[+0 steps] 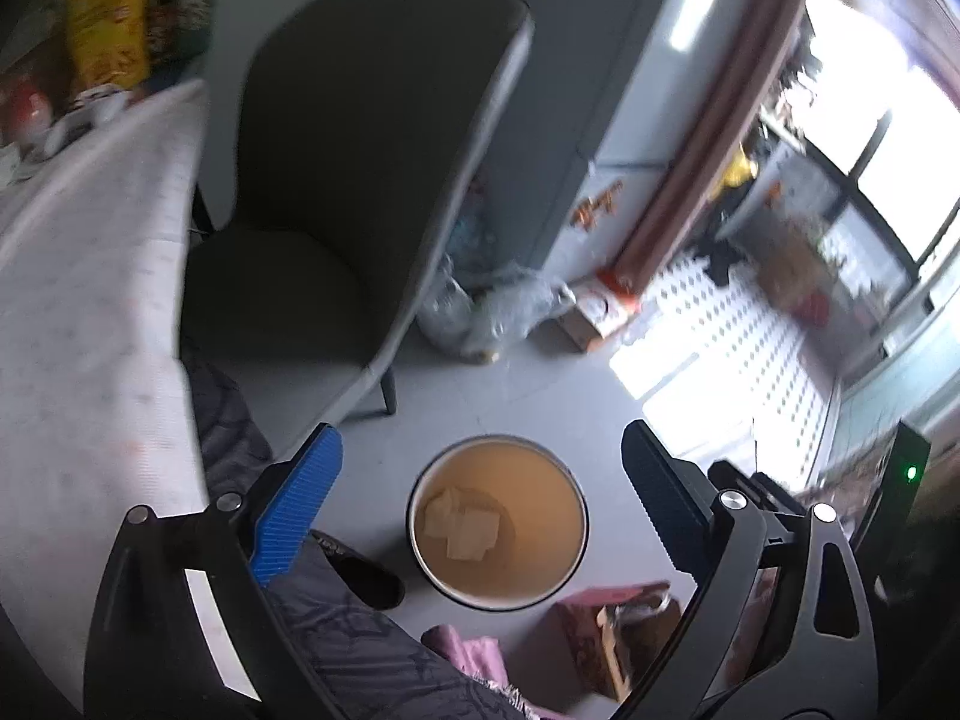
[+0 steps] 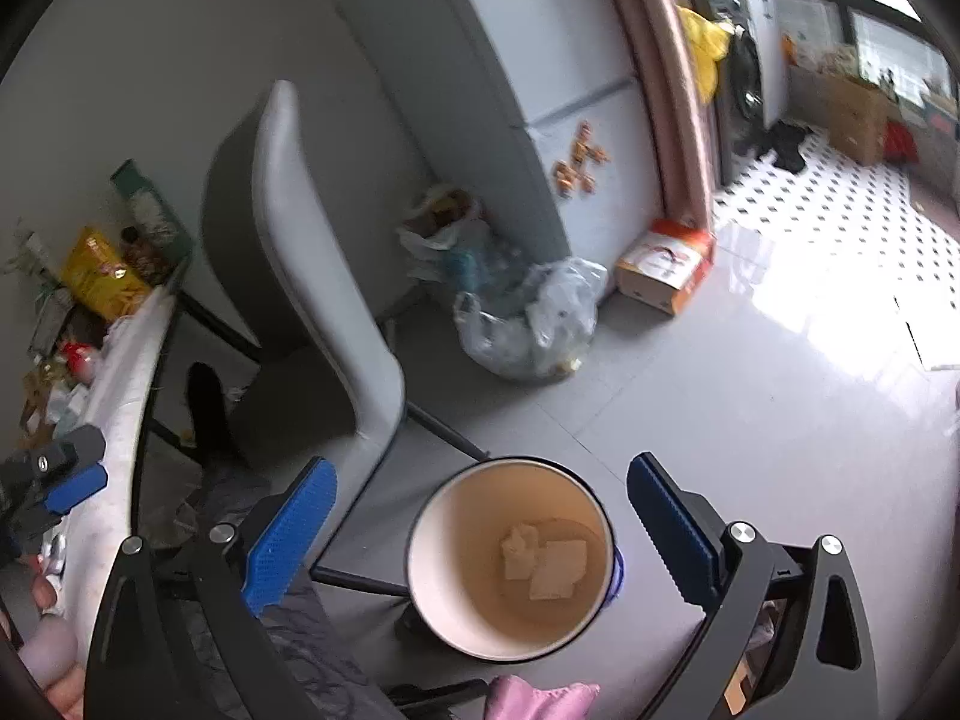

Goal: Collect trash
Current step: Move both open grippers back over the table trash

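A round bin [image 1: 528,480] with a dark rim and cream inside stands on the grey floor, straight below both grippers. Pale crumpled paper scraps [image 1: 462,525] lie on its bottom. My left gripper [image 1: 480,438] hangs above it, open, with nothing between its fingers. In the right wrist view the same bin [image 2: 468,534] and scraps [image 2: 543,558] show beneath my right gripper [image 2: 485,465], which is also open and holds nothing. At the far left of that view the left gripper [image 2: 75,465] appears beside the table edge, a hand below it.
A grey chair [image 1: 360,180] stands just behind the bin, beside a table with a white cloth [image 1: 90,300]. Clear plastic bags [image 2: 528,318] and an orange box [image 2: 666,270] lie by the fridge [image 2: 540,90]. Pink cloth [image 2: 540,696] and a brown box [image 1: 618,630] sit near the bin.
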The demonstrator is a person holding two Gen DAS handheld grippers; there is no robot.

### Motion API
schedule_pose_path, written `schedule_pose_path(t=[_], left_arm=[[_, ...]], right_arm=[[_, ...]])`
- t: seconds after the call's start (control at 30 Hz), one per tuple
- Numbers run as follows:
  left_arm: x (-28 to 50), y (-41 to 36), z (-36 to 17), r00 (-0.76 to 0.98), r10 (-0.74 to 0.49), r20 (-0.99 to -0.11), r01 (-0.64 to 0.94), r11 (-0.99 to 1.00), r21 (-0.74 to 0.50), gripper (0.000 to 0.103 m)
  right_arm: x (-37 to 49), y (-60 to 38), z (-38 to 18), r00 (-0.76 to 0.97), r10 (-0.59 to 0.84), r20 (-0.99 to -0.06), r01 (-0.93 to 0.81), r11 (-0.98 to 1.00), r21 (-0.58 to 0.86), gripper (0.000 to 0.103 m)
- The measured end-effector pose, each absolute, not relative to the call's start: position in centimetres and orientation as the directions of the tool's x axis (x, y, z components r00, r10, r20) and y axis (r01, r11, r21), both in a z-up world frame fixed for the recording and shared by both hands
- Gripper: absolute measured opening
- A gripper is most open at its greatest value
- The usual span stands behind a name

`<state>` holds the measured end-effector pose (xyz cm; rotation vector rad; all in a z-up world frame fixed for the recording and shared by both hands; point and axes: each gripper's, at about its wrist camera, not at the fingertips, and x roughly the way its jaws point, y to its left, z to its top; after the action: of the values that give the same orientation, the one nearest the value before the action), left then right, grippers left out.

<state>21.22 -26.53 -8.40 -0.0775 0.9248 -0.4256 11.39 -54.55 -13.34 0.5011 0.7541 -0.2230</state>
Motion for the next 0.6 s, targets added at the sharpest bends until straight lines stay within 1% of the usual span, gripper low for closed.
schedule_pose_path(t=[0.17, 0.27, 0.3, 0.47, 0.6], left_arm=[[20.6, -22.9, -5.9, 0.591, -0.379, -0.713, 0.283, 0.924, -0.256, 0.095], [20.2, -20.5, -4.5, 0.631, -0.358, -0.688, 0.250, 0.934, -0.256, 0.096], [19.9, -19.6, -4.0, 0.646, -0.350, -0.678, 0.238, 0.937, -0.257, 0.097], [18.3, -15.5, -2.2, 0.718, -0.283, -0.636, 0.183, 0.958, -0.220, 0.097], [16.7, -12.3, -1.9, 0.777, -0.231, -0.586, 0.128, 0.969, -0.211, 0.097]], right_arm=[[12.1, -52.3, -11.7, 0.711, 0.009, -0.704, 0.338, 0.872, 0.353, 0.095], [12.3, -50.4, -9.9, 0.724, 0.014, -0.690, 0.303, 0.891, 0.337, 0.095], [12.3, -49.5, -9.2, 0.731, 0.013, -0.683, 0.290, 0.900, 0.327, 0.095], [12.4, -45.5, -6.2, 0.753, 0.006, -0.658, 0.236, 0.931, 0.279, 0.096], [12.5, -41.4, -4.5, 0.767, -0.041, -0.640, 0.216, 0.956, 0.198, 0.096]])
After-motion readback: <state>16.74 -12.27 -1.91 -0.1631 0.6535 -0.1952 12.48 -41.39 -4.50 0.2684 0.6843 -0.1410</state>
